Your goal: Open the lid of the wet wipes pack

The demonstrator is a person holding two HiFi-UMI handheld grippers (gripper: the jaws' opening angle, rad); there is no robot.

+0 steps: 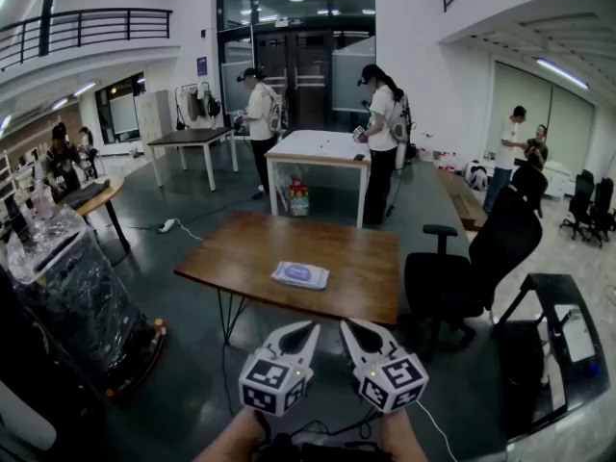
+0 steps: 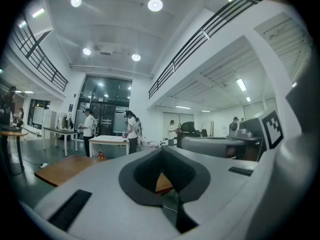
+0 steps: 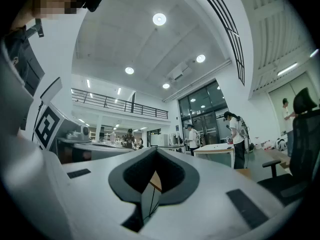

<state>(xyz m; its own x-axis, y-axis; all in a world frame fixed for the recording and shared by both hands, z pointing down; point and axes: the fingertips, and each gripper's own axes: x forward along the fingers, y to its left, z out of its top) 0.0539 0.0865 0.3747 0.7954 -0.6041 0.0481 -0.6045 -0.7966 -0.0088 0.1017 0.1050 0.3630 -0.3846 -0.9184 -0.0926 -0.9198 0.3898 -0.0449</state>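
The left gripper (image 1: pixel 310 327) has its jaws pressed together with nothing between them. In its own view only a sliver of tabletop shows through the hollow of the dark pads. The right gripper (image 1: pixel 346 325) is the same, fully closed and empty. Both are held level, side by side, well short of the wooden table (image 1: pixel 241 248).

The wet wipes pack (image 1: pixel 300 275) lies flat at 12 o'clock from the grippers, near the middle of the table, untouched. It looks like a soft film pouch. It is probably light, squashy under pressure and apt to skid on the smooth wood if pushed from one side. The lid (image 1: pixel 296 272) appears as a bluish patch on its top face and looks closed. Whether it is a stiff flap or a peel label is too small to tell, as is the side its free lip sits on.

A sensible hold would have one gripper pin an end of the pouch, clear of the lid. The other would then nip the lid's free edge with its tips and lift.

The pack is the only container in play, and its contents are hidden. At 9 o'clock stands a plastic-wrapped load (image 1: pixel 72 287), and what is inside it cannot be made out.
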